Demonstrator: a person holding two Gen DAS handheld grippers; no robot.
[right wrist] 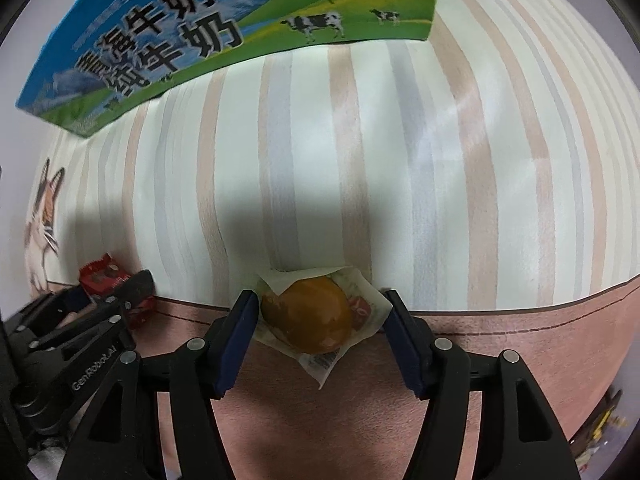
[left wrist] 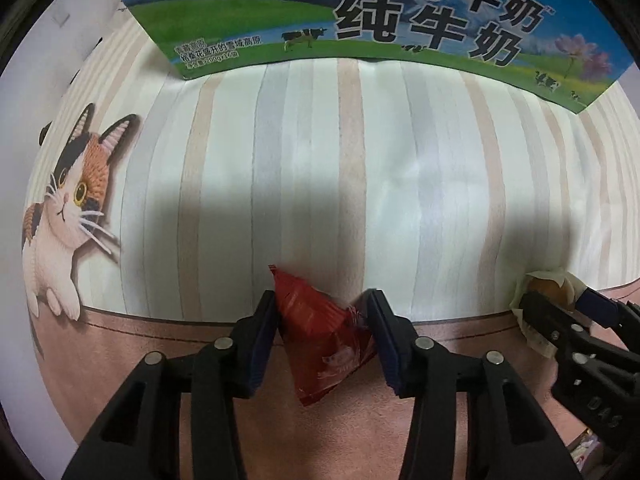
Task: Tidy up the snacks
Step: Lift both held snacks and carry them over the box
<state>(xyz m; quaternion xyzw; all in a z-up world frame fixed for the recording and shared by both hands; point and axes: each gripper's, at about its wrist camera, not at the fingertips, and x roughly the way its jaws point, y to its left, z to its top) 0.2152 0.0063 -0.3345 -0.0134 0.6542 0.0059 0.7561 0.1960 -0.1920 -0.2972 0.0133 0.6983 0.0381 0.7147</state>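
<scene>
Nearest me, each gripper pointed down at the mat [left wrist: 440, 184], and each had one snack between its fingers. The left gripper [left wrist: 326, 322] pinched a red packet [left wrist: 320, 340], both pads against the crumpled foil. The right gripper [right wrist: 322, 322] stood around a wrapped bun [right wrist: 316, 314]; its left pad touched the wrapper, while the right pad showed a sliver of gap, so I judged the hold slack and could not say it was firm. Both snacks sat at the near edge of the striped part of the mat, well short of the milk box [left wrist: 360, 20], which stood at the far side.

By my reckoning the sorting was barely begun or mid-carry: neither snack had reached the box, and I could not see inside it. If the box was the goal, both were still to go.

Counted: two grippers, two snacks, one milk box, one mat with a printed cat [left wrist: 68, 216] left of the box.
</scene>
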